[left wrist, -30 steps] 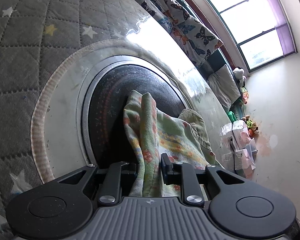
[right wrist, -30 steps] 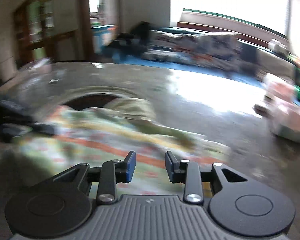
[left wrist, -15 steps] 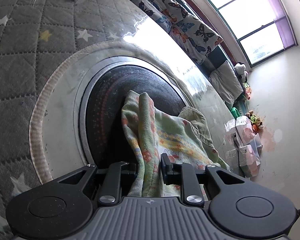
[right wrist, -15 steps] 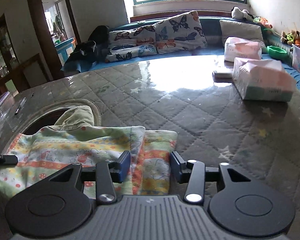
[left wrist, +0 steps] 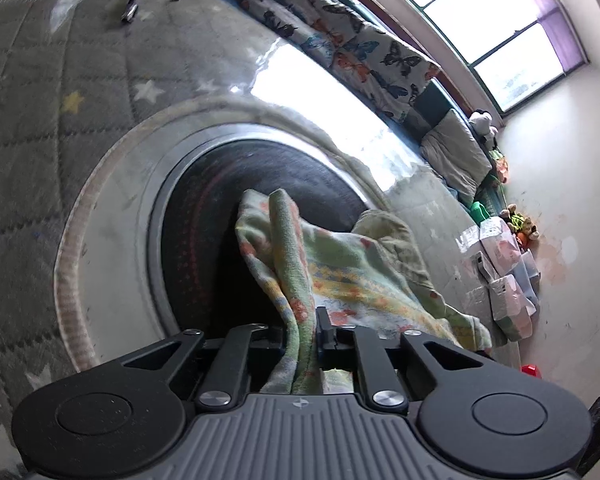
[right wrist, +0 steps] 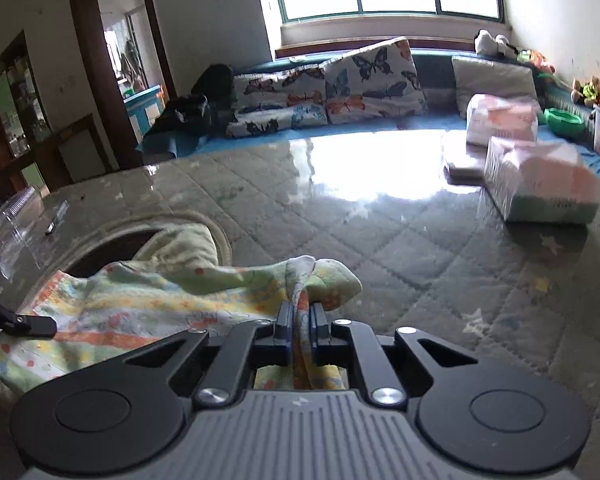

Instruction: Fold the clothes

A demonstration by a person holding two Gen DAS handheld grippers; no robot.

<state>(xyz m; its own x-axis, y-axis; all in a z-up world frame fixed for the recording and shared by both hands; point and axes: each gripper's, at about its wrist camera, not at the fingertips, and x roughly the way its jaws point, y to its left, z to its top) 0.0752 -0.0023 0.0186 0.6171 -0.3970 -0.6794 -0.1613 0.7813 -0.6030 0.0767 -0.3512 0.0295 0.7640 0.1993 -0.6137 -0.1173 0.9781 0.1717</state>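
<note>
The right wrist view shows the whole room behind the table: a doorway, a big bright window, butterfly pillows (right wrist: pixel 340 84) and pink and white packs (right wrist: pixel 540 188) far across the table from the cloth. The left wrist view shows something the other view mostly hides: a big round dark hole (left wrist: pixel 228 232) in the table, with a pale smooth ring around it. The small cloth garment (right wrist: pixel 148 308) is soft and fuzzy, light green with orange and yellow stripes and little pictures. It lies bunched up on the gray quilted table cover (right wrist: pixel 380 248), which has stitched squares and small stars and looks shiny under a clear sheet. One end of the garment hangs over the edge of the round hole. The right gripper (right wrist: pixel 300 322) is closed tight on a fold of the garment at the end away from the hole. The left gripper (left wrist: pixel 302 330) is closing its jaws on the other end, and the cloth is squeezed between them.
</note>
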